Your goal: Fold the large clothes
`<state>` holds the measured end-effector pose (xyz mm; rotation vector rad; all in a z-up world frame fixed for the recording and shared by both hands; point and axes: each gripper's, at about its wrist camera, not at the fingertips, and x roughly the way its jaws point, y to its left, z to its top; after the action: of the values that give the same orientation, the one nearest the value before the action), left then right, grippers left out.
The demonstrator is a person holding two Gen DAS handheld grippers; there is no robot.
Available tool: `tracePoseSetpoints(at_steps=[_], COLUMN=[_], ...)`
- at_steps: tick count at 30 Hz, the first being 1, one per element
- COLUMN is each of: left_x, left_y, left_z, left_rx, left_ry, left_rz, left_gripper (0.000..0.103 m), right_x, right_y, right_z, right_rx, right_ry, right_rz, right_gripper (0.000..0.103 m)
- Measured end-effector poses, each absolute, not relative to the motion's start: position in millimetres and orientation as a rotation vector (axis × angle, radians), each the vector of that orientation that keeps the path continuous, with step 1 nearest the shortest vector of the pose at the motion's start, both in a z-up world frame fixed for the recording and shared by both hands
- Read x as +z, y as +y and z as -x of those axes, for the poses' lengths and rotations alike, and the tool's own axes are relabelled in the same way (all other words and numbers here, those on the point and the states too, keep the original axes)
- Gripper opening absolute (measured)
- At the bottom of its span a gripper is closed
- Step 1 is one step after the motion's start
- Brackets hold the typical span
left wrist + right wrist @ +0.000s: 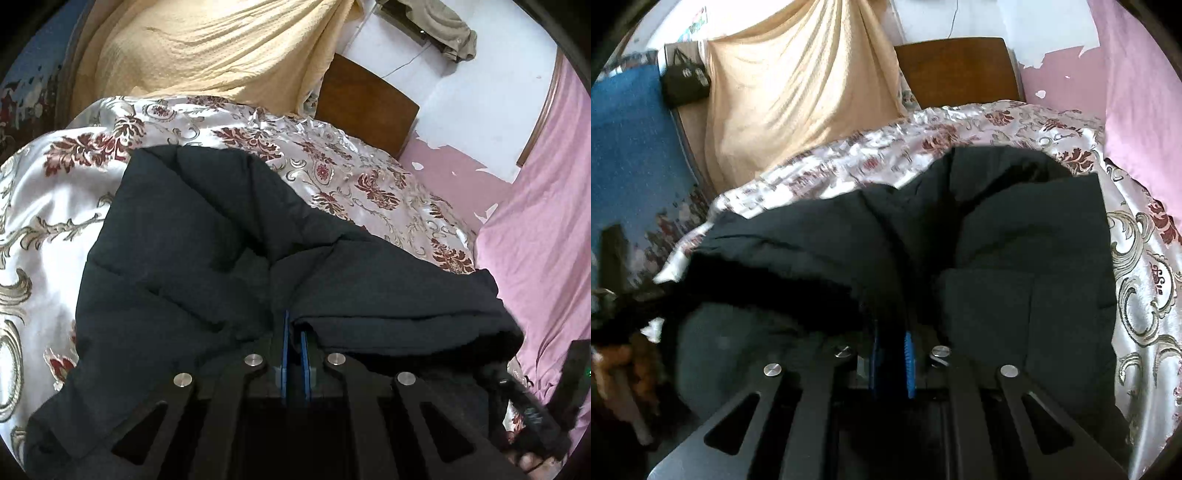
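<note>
A dark padded jacket (207,240) lies spread on the bed's floral satin cover (55,192).

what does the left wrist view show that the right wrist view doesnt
Only the left wrist view shows an olive garment hanging at top right, and the other gripper's dark body at lower right.

Only the right wrist view shows a black handbag beside a blue cloth on the left.

Both show the dark padded jacket lying on the floral satin bedspread, each gripper shut on its fabric: left gripper, right gripper. Both also show the yellow hanging cloth, brown headboard and pink fabric.
</note>
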<state>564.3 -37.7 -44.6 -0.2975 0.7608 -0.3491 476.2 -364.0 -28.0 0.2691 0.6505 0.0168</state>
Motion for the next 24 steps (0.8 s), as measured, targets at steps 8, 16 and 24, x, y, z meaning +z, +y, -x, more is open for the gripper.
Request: tracePoseSetpoints(at_steps=[8,16,24], left_x=[-39.8,-22.3,18.3], left_y=[-36.6,-24.7,-17.4], left_z=[-565.4,-568.9,-558.9], left_rx=[-0.364,-0.406,-0.410], left_ry=[0.768,0.828,0.654], left_rz=[0.283,0.278,0.283], left_gripper=[0.006,0.012,0.052], right_x=[44.1,19.1,-10.2], right_y=[-366.7,-325.2,-323.6], right_z=[-476.6,-552.4,-538.2], right_rx=[0.060,0.177,0.171], right_ry=[0.543,0.786,0.784], right_rz=[-0.261,-0.254,-0.213], right_gripper=[0.021,0.021,0.021])
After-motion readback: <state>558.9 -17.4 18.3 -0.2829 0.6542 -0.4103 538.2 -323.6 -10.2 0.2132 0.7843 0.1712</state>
